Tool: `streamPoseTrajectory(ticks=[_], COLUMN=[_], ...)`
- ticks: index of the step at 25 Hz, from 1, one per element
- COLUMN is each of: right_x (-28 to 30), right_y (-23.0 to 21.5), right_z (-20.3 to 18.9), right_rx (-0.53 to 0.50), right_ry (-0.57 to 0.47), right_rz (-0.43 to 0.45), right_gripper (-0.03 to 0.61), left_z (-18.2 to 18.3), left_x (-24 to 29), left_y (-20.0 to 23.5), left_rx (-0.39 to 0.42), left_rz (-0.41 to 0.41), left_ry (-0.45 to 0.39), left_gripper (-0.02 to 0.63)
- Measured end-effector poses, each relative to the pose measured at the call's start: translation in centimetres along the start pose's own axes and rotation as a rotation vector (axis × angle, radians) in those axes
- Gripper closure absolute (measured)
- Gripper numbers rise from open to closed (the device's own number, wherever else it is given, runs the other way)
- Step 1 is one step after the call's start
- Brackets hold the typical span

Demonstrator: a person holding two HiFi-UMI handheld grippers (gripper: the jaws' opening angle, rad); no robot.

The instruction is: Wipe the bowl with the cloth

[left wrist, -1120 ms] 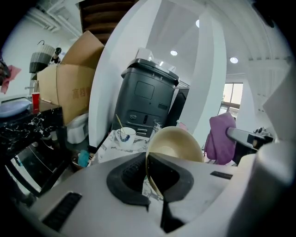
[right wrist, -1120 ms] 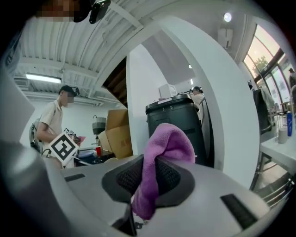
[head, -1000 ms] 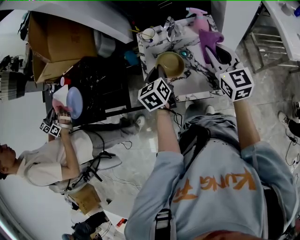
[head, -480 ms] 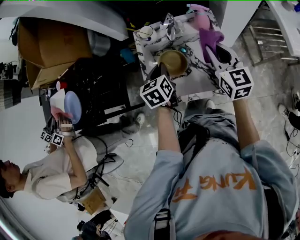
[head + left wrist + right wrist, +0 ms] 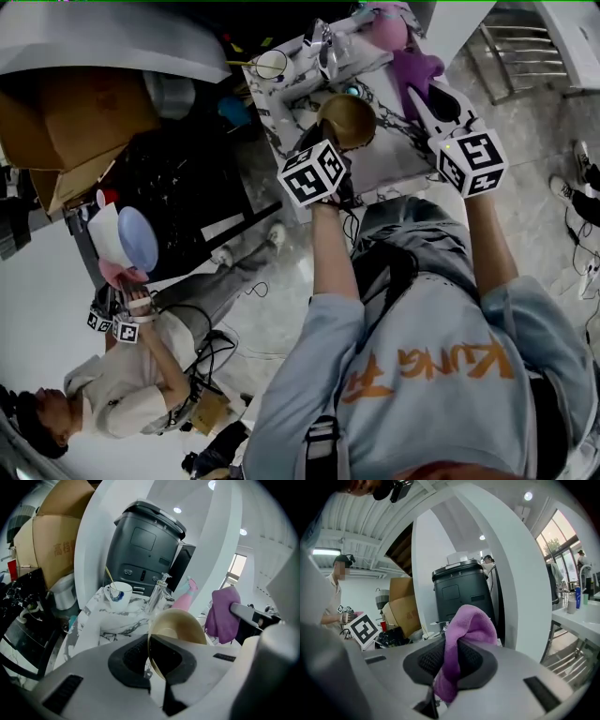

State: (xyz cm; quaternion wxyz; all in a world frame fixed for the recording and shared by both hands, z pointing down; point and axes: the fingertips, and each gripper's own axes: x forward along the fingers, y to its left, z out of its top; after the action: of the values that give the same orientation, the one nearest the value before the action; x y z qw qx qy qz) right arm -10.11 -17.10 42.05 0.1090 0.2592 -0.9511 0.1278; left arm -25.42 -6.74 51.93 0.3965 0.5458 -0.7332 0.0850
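Note:
A tan bowl (image 5: 349,119) is held tilted above the marble table (image 5: 384,159), its rim pinched in my left gripper (image 5: 323,141), which is shut on it. In the left gripper view the bowl (image 5: 180,627) opens away from the camera, its edge clamped by the left gripper (image 5: 150,656). My right gripper (image 5: 424,94) is shut on a purple cloth (image 5: 414,73), held just right of the bowl and apart from it. In the right gripper view the cloth (image 5: 461,634) bulges up out of the right gripper (image 5: 447,660).
On the table stand a white mug (image 5: 118,593), a clear glass bottle (image 5: 157,595) and a pink spray bottle (image 5: 183,599). Behind them are a dark bin (image 5: 140,550) and cardboard boxes (image 5: 47,541). A seated person (image 5: 141,366) at the left holds plates (image 5: 131,239).
The head view has shifted, so table and seated person sit differently in frame. Both grippers keep their holds; the bowl and cloth stay about as close together as before.

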Motion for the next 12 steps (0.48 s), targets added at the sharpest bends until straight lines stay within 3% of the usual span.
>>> streamPoseTrajectory(ticks=[12], right_x=[-1.6], right_y=[-1.0], right_z=[-2.8], right_rx=[0.027], right_ry=[0.095], right_rz=[-0.088], right_gripper=[0.505], left_z=[-3.9], left_x=[5.4], left_y=[1.1], left_rx=[-0.078], left_rz=[-0.043], left_ry=[0.185], left_gripper=[0.585])
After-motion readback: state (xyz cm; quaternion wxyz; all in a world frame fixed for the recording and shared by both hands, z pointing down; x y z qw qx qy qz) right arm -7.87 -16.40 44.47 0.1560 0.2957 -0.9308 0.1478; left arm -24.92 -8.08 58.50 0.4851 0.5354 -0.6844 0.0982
